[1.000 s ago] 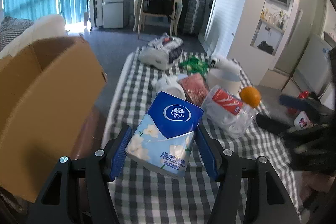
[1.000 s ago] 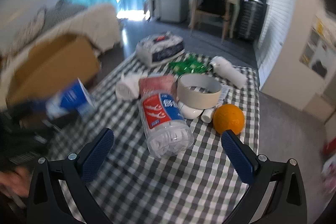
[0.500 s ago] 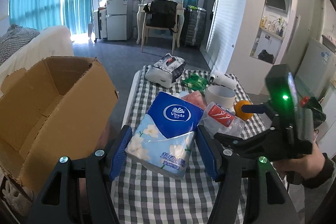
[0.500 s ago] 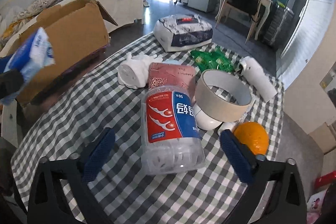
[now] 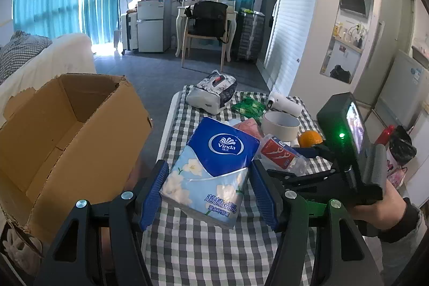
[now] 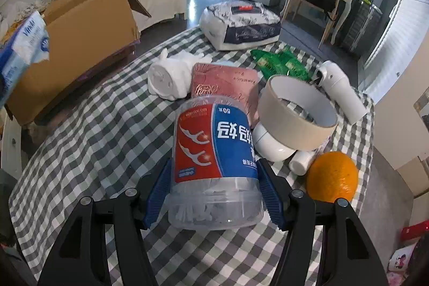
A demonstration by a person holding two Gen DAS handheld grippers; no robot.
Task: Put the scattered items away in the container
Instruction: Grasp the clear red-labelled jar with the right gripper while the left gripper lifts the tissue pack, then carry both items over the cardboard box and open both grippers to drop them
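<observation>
Gripping the Vinda tissue pack point(image 5: 214, 168), the left claw point(image 5: 210, 195) is closed on it from both sides, blue pads pressing the soft wrapper, pack tilted and lifted over the near edge of the checkered bench point(image 5: 203, 248). The open cardboard box point(image 5: 67, 130) is sitting just left of the bench, flaps up, inside looking bare from this angle. The right claw point(image 6: 213, 195) is closing around the clear floss-pick jar point(image 6: 214, 160), which is lying on its side on the cloth; both blue pads are sitting at the jar's sides near the lid end, appearing to touch it. From the right wrist view the tissue pack point(image 6: 22, 44) is showing at far left, in front of the box point(image 6: 80, 39). Still lying on the bench: a white towel roll point(image 6: 169, 79), a pink packet point(image 6: 228, 87), a tape roll point(image 6: 295, 111) resting over a white pipe elbow point(image 6: 268, 144), an orange point(image 6: 332, 176) beside them, a white dispenser point(image 6: 340, 90), green sachets point(image 6: 278, 60), and a big printed bag point(image 6: 241, 23) at the far end.
</observation>
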